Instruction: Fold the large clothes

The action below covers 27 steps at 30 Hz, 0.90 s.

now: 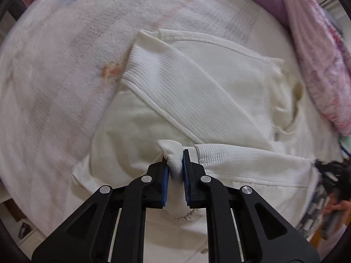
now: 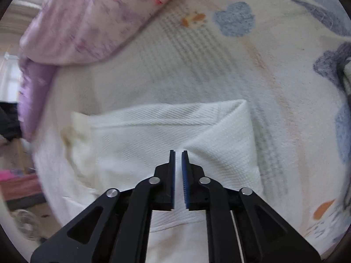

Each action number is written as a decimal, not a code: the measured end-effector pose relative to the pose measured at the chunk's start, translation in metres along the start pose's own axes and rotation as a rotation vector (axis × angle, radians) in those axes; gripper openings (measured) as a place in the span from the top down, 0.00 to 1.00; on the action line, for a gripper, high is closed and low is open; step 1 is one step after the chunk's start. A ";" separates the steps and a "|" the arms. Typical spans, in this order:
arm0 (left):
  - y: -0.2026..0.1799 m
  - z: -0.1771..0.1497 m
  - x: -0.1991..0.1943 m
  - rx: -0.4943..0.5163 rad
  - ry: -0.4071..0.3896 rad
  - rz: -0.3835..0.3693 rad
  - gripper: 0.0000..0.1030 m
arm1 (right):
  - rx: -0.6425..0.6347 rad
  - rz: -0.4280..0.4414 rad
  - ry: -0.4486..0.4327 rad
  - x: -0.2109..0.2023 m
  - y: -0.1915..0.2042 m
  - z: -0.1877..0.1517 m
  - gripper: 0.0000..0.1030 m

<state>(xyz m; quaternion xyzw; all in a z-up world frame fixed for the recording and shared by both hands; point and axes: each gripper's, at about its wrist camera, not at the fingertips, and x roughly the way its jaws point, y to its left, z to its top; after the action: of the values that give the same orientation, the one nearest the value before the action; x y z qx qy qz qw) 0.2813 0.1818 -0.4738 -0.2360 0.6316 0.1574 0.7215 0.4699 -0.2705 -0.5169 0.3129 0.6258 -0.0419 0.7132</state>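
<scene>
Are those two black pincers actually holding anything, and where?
Yes. The left hand-held gripper pinches a bunched ribbed edge of the white garment. The right hand-held gripper clamps a raised fold of it.

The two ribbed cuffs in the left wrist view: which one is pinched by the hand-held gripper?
The near cuff, bunched between the left hand-held gripper pads. The far cuff lies flat and free.

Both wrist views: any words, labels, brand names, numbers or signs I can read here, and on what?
None can be read.
White garment: plain ribbed knit, no tag or print showing.
Printed blanket: only coloured shapes, no lettering.
Pink floral quilt: pattern only.
Both grippers: no markings visible.
</scene>
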 end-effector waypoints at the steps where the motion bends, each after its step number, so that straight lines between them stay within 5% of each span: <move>1: 0.009 0.000 -0.001 -0.014 0.005 0.000 0.89 | 0.021 0.044 -0.011 -0.008 -0.003 0.002 0.59; 3: 0.014 -0.001 0.003 -0.032 0.005 -0.001 0.89 | 0.040 0.047 -0.048 -0.022 -0.007 0.005 0.33; 5: 0.015 -0.005 0.008 -0.008 -0.006 0.025 0.86 | 0.034 0.082 -0.058 -0.027 -0.014 0.006 0.33; 6: 0.014 -0.009 0.013 0.006 -0.005 0.050 0.85 | 0.027 0.095 -0.013 -0.019 -0.019 0.006 0.38; 7: 0.013 -0.011 0.017 0.008 -0.003 0.064 0.84 | 0.016 0.052 0.034 -0.006 -0.024 0.004 0.60; 8: 0.013 -0.015 0.020 0.003 -0.004 0.073 0.83 | 0.002 -0.028 0.060 0.002 -0.028 0.005 0.68; 9: 0.014 -0.019 0.020 -0.006 -0.018 0.081 0.81 | -0.020 -0.133 0.087 0.016 -0.034 0.001 0.89; 10: 0.014 -0.021 0.018 -0.011 -0.029 0.098 0.75 | -0.033 -0.166 0.091 0.023 -0.039 -0.003 1.00; 13: 0.014 -0.028 0.009 -0.007 -0.050 0.201 0.51 | 0.085 -0.086 0.034 0.008 -0.059 -0.020 0.99; 17: 0.016 -0.045 -0.009 0.019 -0.057 0.216 0.51 | 0.005 -0.161 -0.009 -0.026 -0.056 -0.061 0.93; 20: 0.011 -0.060 -0.018 0.043 -0.061 0.213 0.51 | -0.107 -0.288 0.096 -0.012 -0.065 -0.097 0.93; 24: 0.018 -0.087 -0.011 -0.009 -0.005 0.108 0.57 | -0.042 -0.220 0.097 -0.021 -0.087 -0.123 0.94; 27: 0.017 -0.100 -0.001 -0.026 0.052 0.103 0.59 | -0.035 -0.215 0.092 -0.023 -0.089 -0.135 0.94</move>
<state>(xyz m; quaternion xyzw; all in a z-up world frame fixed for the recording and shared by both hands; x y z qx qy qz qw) 0.1887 0.1427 -0.4847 -0.2164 0.6593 0.1965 0.6927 0.3082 -0.2824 -0.5332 0.2333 0.6884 -0.0927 0.6805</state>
